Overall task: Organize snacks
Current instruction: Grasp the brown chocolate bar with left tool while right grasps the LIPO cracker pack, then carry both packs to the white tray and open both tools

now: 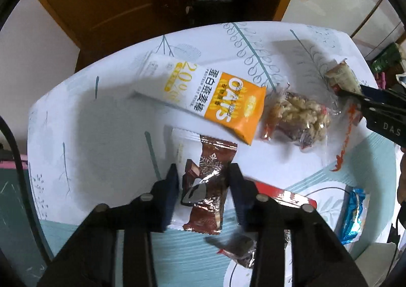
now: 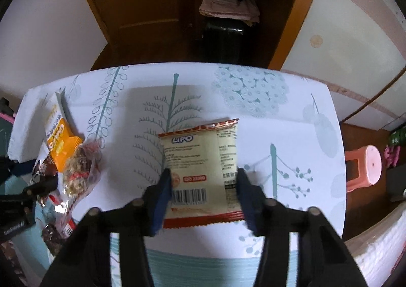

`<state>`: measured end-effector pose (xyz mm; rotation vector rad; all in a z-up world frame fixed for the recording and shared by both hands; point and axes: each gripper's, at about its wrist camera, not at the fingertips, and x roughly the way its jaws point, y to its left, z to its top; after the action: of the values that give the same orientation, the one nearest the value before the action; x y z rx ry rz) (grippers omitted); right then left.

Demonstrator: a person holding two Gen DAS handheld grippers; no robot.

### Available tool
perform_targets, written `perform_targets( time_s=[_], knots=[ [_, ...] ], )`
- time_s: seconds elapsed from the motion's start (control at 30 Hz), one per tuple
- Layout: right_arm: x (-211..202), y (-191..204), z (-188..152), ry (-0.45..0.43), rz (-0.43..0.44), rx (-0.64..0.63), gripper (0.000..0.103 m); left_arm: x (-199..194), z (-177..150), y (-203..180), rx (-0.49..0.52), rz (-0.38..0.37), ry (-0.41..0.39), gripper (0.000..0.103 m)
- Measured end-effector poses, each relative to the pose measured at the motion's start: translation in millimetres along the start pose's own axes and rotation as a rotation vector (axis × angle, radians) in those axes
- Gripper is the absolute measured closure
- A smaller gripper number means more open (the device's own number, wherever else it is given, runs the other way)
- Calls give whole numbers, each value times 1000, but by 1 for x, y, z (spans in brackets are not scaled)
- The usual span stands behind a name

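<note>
snacks lie spread over a leaf-print table (image 2: 291, 135), and each gripper has one between its fingers. in the left wrist view the left gripper (image 1: 203, 178) points steeply down, its jaws pressed in on a brown chocolate bar wrapper (image 1: 206, 185) that crumples between the pads and runs from 6 o'clock toward 12. at 5 o'clock from it lies a small dark wrapped sweet (image 1: 241, 251), and a red packet (image 1: 286, 194) shows at 3 o'clock, partly behind the right finger. farther out, at 12 o'clock, sits an orange and white oat bar (image 1: 203, 95); a clear bag of nuts (image 1: 297, 117) lies just beside its orange end, at 1 o'clock. a blue foil packet (image 1: 354, 213) lies near the table edge at 3 o'clock.

in the right wrist view the right gripper (image 2: 203, 180) pinches a cream biscuit packet (image 2: 203, 165) by its two side edges; the packet's lower half sits between the pads and the rest reaches toward 12 o'clock. beyond the table, at 3 o'clock, stands a pink stool (image 2: 365, 167), and a wooden cupboard (image 2: 142, 3) rises at 12 o'clock.
</note>
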<state>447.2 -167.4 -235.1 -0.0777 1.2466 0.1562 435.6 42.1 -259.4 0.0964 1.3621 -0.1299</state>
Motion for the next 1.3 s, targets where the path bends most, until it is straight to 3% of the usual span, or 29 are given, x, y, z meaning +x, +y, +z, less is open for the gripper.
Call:
perform_targets(
  time_s=[0.23, 0.37, 0.53, 0.73, 1.0, 1.13, 1.3],
  knots=[
    [-24, -15, -22, -8, 36, 61, 55, -21, -20, 11, -100, 47, -37, 72],
    [-64, -25, -39, -58, 101, 99, 55, -62, -31, 14, -124, 53, -100, 72],
    [-136, -27, -62, -166, 175, 103, 55, -139, -56, -4, -75, 58, -208, 72],
    [-238, -14, -107, -316, 231, 75, 55, -235, -95, -41, -49, -21, -353, 72],
    [-357, 12, -183, -513, 269, 37, 55, -355, -173, -76, -9, -149, -540, 72],
    [-407, 28, -235, -614, 270, -11, 55, -384, -218, -88, 21, -204, -583, 72],
    [-425, 42, -293, -677, 282, -46, 55, -386, -278, -92, 49, -247, -583, 72]
  ],
)
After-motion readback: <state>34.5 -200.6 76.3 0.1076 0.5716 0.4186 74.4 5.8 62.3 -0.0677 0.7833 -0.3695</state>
